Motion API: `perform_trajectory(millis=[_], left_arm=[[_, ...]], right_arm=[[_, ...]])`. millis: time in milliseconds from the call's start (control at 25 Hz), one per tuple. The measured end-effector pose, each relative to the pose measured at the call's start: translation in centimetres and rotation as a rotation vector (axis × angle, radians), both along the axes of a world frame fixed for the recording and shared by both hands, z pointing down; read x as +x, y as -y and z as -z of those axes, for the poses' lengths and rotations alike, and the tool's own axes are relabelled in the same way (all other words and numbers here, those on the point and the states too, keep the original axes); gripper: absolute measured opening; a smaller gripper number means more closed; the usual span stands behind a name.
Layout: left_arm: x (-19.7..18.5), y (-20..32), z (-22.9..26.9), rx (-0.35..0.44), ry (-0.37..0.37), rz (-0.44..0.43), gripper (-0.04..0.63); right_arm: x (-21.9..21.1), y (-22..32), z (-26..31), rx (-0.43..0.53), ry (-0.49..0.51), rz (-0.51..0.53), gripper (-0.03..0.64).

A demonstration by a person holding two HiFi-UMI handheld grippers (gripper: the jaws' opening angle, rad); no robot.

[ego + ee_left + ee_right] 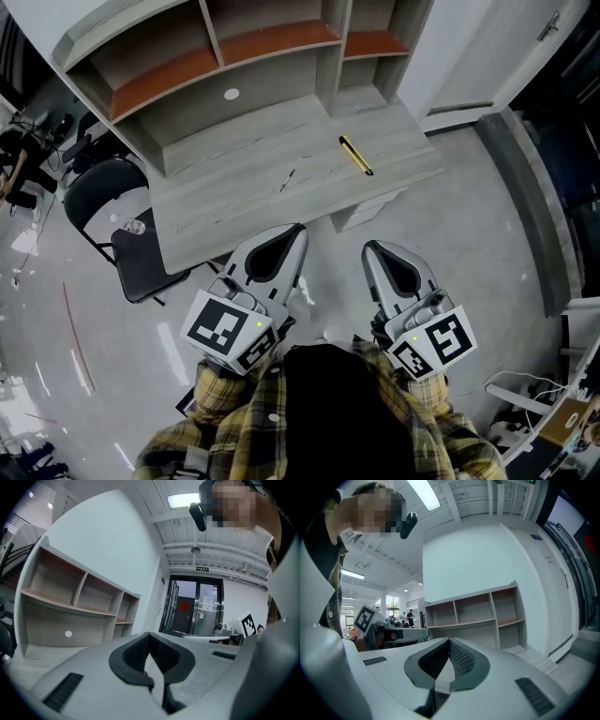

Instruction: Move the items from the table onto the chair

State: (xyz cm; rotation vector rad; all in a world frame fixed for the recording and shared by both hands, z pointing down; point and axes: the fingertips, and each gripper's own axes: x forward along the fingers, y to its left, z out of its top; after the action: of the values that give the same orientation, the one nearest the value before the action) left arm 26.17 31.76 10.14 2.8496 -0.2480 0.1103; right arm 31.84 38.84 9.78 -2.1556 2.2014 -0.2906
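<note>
**Both claws pressed together, empty, short of the table**

The left gripper (298, 228) and right gripper (368, 246) are held side by side, each with its jaws pressed together on nothing. A slender yellow-and-black tool (356, 156) lies flat on the pale wood-grain table (216, 211), ahead of the right gripper and apart from it. A thin dark item (287, 180) lies ahead of the left gripper. The black chair (141, 267) stands to that gripper's left, with a small clear object (134, 226) on its seat.
</note>
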Motion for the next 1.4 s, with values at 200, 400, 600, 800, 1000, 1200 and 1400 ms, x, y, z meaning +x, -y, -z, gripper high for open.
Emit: perform_trajectory(millis=[200,400,600,800,1000,1200,1400], left_arm=[[1.0,5.5,-0.9,-0.024,0.024,-0.027,0.005],[2.4,9.0,-3.0,-0.048,0.083,-0.035,0.005],[4.1,11.4,-5.1,-0.064,0.148,-0.017,0.005],[6.8,13.7,-6.1,-0.056,0.16,0.009,0.005],[10.5,16.4,-6.5,-0.055,0.176,0.063,0.005],[14.2,19.1,-6.2,-0.056,0.168,0.149,0.005],[16.6,21.0,-7.9,-0.07,0.222,0.22,0.005]], right_arm=[[0.9,5.9,-0.3,-0.027,0.007,-0.014,0.018],[2.2,9.8,-2.0,-0.075,0.03,-0.015,0.018],[4.6,13.1,-3.2,-0.104,0.038,-0.001,0.018],[8.1,16.1,-3.7,-0.106,0.039,0.026,0.018],[12.1,19.1,-3.5,-0.093,0.039,0.079,0.018],[15.9,21.9,-3.5,-0.088,0.039,0.169,0.018],[19.3,23.6,-4.0,-0.086,0.045,0.222,0.018]])
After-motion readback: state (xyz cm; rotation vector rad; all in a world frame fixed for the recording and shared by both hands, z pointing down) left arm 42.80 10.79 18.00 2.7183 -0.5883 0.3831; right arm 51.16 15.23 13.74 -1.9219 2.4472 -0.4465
